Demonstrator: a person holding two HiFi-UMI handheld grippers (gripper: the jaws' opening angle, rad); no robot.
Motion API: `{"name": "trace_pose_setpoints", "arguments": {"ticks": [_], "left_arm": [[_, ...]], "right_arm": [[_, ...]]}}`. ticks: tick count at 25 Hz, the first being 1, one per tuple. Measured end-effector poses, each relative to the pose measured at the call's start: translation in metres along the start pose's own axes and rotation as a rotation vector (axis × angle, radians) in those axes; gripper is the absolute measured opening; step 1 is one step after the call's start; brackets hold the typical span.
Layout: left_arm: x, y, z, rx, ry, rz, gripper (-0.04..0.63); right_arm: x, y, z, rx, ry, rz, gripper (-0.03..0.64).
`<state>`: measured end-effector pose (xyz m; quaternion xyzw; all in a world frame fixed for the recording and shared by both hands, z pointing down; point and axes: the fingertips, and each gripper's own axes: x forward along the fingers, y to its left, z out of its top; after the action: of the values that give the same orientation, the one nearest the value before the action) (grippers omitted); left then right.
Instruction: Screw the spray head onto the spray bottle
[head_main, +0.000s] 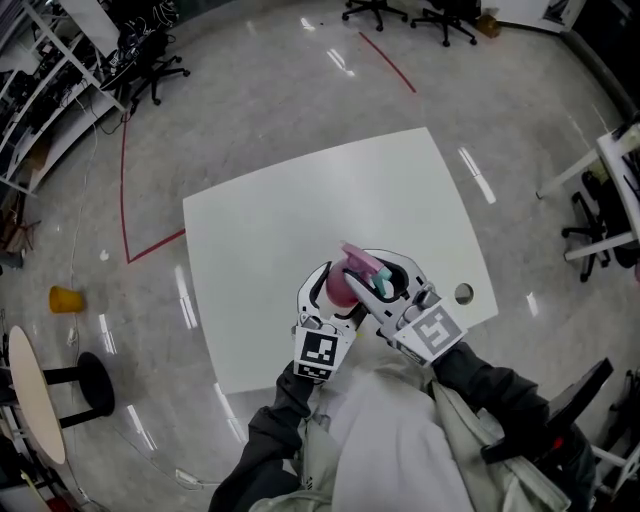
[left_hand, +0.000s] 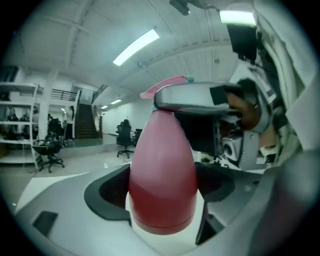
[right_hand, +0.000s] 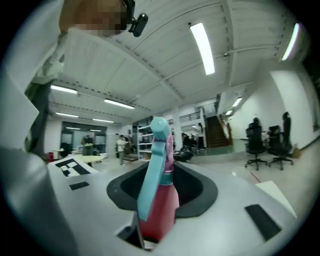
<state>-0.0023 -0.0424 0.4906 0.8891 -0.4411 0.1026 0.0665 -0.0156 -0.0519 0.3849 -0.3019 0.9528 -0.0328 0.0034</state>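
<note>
Over the near edge of the white table (head_main: 300, 210) I hold a red spray bottle (head_main: 338, 290) between both grippers. My left gripper (head_main: 327, 296) is shut on the bottle's body (left_hand: 162, 175), whose base faces its camera. The pink spray head (head_main: 362, 262) with its teal trigger (right_hand: 152, 170) sits on the bottle's neck. My right gripper (head_main: 378, 284) is closed around that head. In the left gripper view, one grey finger (left_hand: 187, 95) of the right gripper crosses the top of the bottle. The joint between head and neck is hidden.
The table has a round hole (head_main: 463, 294) near its right front corner. On the floor lie a yellow object (head_main: 66, 298) and a red tape line (head_main: 125, 190). A round side table (head_main: 35, 390) stands at the left. Office chairs (head_main: 150, 55) and shelving ring the room.
</note>
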Motion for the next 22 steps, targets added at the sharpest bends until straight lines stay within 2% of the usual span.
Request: {"name": "trace_pose_setpoints", "arguments": {"ticks": [2,4,5,6,7,8,10,12,14,16,18,22], "left_arm": [[0.003,0.000,-0.001,-0.002,0.012,0.042,0.414],[0.002,-0.006,0.003,-0.034,-0.019,-0.003,0.414],[0.000,-0.008,0.006,-0.041,-0.034,-0.034,0.413],[-0.002,-0.009,0.009,-0.042,-0.047,-0.067,0.414],[-0.004,-0.010,0.012,-0.041,-0.058,-0.103,0.413],[-0.007,-0.011,0.014,-0.039,-0.066,-0.141,0.414],[-0.012,-0.012,0.017,-0.041,-0.075,-0.220,0.414],[-0.018,-0.011,0.019,-0.071,-0.084,-0.289,0.414],[-0.024,-0.010,0.023,-0.107,-0.096,-0.347,0.413],[-0.029,-0.015,0.027,-0.119,-0.099,-0.397,0.413],[-0.031,-0.028,0.028,-0.108,-0.090,-0.450,0.414],[-0.028,-0.050,0.027,-0.095,-0.067,-0.538,0.414]], "right_arm": [[-0.001,-0.004,-0.003,0.006,0.005,-0.104,0.124],[-0.004,0.003,0.002,-0.016,-0.025,-0.061,0.124],[-0.006,0.010,0.005,-0.006,-0.041,0.010,0.124],[-0.009,0.018,0.009,0.024,-0.053,0.105,0.156],[-0.014,0.025,0.012,0.062,-0.061,0.209,0.222],[-0.022,0.028,0.013,0.099,-0.064,0.306,0.250],[-0.037,0.027,0.016,0.184,-0.058,0.458,0.261],[-0.050,0.023,0.021,0.276,-0.045,0.554,0.261],[-0.055,0.016,0.026,0.305,-0.041,0.589,0.259],[-0.053,0.006,0.026,0.272,-0.044,0.571,0.259],[-0.047,0.000,0.022,0.235,-0.041,0.561,0.259],[-0.027,0.021,0.017,0.195,0.000,0.640,0.259]]}}
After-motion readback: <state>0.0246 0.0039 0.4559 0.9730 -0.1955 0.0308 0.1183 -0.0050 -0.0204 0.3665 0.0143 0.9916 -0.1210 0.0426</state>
